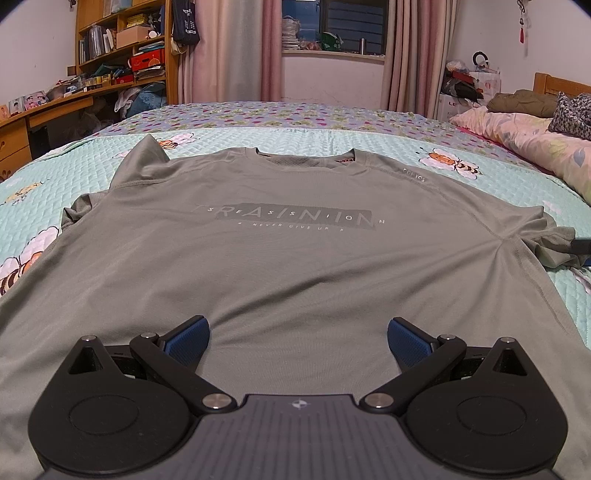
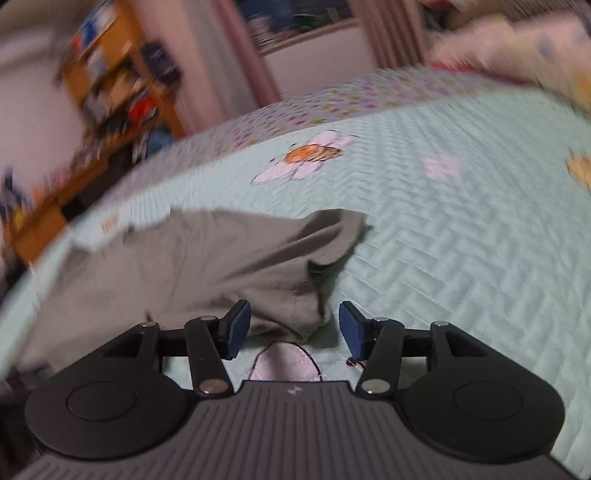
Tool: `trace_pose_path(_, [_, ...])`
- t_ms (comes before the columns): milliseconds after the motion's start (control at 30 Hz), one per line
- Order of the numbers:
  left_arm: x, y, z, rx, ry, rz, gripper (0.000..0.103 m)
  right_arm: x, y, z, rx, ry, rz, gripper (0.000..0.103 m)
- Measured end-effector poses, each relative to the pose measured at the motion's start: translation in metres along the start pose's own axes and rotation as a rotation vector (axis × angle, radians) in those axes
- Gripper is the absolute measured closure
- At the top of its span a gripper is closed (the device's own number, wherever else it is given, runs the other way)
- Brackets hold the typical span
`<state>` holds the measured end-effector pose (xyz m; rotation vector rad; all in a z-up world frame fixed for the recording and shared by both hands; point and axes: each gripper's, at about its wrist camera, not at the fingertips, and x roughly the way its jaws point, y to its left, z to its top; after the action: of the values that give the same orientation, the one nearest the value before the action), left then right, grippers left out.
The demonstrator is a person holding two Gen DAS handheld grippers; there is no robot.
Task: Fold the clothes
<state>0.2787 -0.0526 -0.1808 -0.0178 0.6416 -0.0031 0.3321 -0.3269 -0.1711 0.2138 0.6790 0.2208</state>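
Observation:
A grey-green T-shirt [image 1: 280, 258] lies face up and spread flat on the bed, collar at the far side, with grey lettering across the chest. My left gripper [image 1: 298, 341] hovers over the shirt's lower middle, jaws wide apart, open, with nothing between the blue pads [image 1: 186, 341]. The right wrist view is blurred. It shows the shirt's right sleeve [image 2: 236, 266] bunched up on the quilt. My right gripper [image 2: 293, 328] is open, and the sleeve's crumpled end lies between its pads [image 2: 236, 326] without either pad pressing on it.
A mint quilted bedspread [image 1: 369, 144] with bee and flower prints covers the bed. A pink duvet and pillows [image 1: 517, 136] are piled at the right. A wooden desk and bookshelf [image 1: 122, 48] stand at the left, and a curtained window [image 1: 351, 26] is behind the bed.

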Motion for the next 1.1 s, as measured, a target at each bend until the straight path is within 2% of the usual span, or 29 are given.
trace_pose_path(33, [0.000, 0.000, 0.000, 0.001, 0.000, 0.001, 0.000, -0.002, 0.001, 0.001, -0.013, -0.002, -0.017, 0.093])
trace_pose_path(67, [0.000, 0.000, 0.000, 0.001, 0.000, 0.001, 0.000, -0.007, 0.000, 0.002, -0.007, -0.010, -0.030, 0.099])
trace_pose_path(167, [0.000, 0.000, 0.000, 0.000, 0.000, 0.000, 0.000, -0.018, -0.008, 0.009, 0.005, -0.023, -0.058, 0.099])
trace_pose_path(300, [0.000, 0.000, 0.000, -0.001, 0.000, -0.001, 0.000, -0.002, -0.030, 0.005, 0.069, 0.080, -0.028, 0.099])
trace_pose_path(400, [0.000, 0.000, 0.000, -0.001, 0.000, -0.001, 0.000, -0.007, -0.057, 0.001, 0.266, 0.085, 0.051, 0.095])
trace_pose_path(467, [0.000, 0.000, 0.000, -0.001, 0.000, -0.001, 0.000, -0.017, -0.068, -0.002, 0.373, 0.072, 0.037, 0.090])
trace_pose_path(533, [0.000, 0.000, 0.000, -0.003, -0.001, -0.002, 0.000, -0.031, -0.071, -0.002, 0.437, 0.032, -0.046, 0.087])
trace_pose_path(567, [0.000, 0.000, 0.000, -0.003, -0.001, -0.003, 0.000, -0.036, -0.065, 0.001, 0.417, -0.001, -0.067, 0.081])
trace_pose_path(633, [0.000, 0.000, 0.000, -0.004, -0.002, -0.003, 0.000, -0.043, -0.050, 0.009, 0.349, -0.071, -0.092, 0.079])
trace_pose_path(767, [0.000, 0.000, 0.000, -0.006, -0.002, -0.004, 0.000, -0.018, -0.035, 0.032, 0.358, -0.101, 0.081, 0.077])
trace_pose_path(833, [0.000, 0.000, 0.000, -0.006, -0.003, -0.005, 0.000, 0.019, -0.034, 0.042, 0.381, 0.028, 0.197, 0.074])
trace_pose_path(867, [0.000, 0.000, 0.000, -0.007, -0.003, -0.005, 0.000, 0.036, -0.036, 0.044, 0.397, 0.081, 0.220, 0.074])
trace_pose_path(900, [0.000, 0.000, 0.000, -0.007, -0.004, -0.006, 0.000, 0.051, -0.039, 0.045, 0.396, 0.089, 0.180, 0.075])
trace_pose_path(933, [0.000, 0.001, 0.000, -0.008, -0.004, -0.006, 0.000, 0.059, -0.044, 0.046, 0.392, 0.071, 0.104, 0.079])
trace_pose_path(967, [0.000, 0.000, 0.000, -0.008, -0.004, -0.006, 0.000, 0.064, -0.049, 0.046, 0.389, 0.048, 0.023, 0.103])
trace_pose_path(1033, [0.000, 0.000, 0.000, -0.008, -0.005, -0.006, 0.000, 0.059, -0.072, 0.042, 0.550, -0.040, -0.050, 0.103])
trace_pose_path(1100, [0.000, 0.001, 0.000, -0.010, -0.006, -0.008, 0.000, 0.042, -0.070, 0.043, 0.522, -0.141, -0.125, 0.089])
